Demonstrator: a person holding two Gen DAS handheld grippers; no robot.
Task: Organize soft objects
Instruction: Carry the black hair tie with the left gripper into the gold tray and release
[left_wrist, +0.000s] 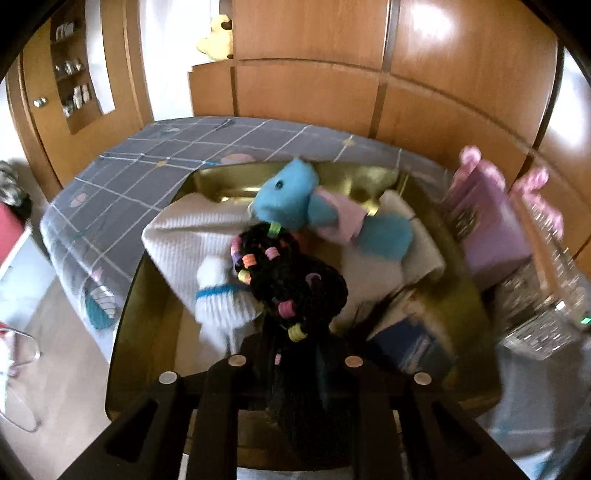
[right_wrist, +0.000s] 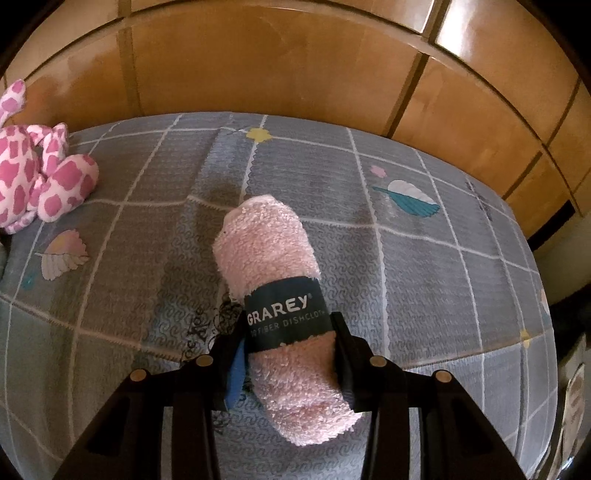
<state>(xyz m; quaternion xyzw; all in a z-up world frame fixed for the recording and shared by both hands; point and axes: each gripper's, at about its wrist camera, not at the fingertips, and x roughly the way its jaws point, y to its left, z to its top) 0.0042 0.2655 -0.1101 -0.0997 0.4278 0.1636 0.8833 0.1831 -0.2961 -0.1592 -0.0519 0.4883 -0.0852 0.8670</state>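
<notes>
The bed, under its grey checked cover, carries everything I am sorting. On it sits the gold bin, already partly filled: a white towel lies folded inside, a blue plush rests on top of it, and a small white toy sits beside them. To its right stands a purple box. Back on the cover, near the wooden wall, the pink spotted plush is not yet put away.

My left hand-held gripper is closed to a narrow gap on a black beaded toy, hanging over the bin; the picture is blurred, so I think it has not yet touched the pile. My right hand-held gripper is partly closed, its fingers pressing on a rolled pink dishcloth above the cover, well apart from the bin.

So roughly half seems done: two things in hand, one left lying.
</notes>
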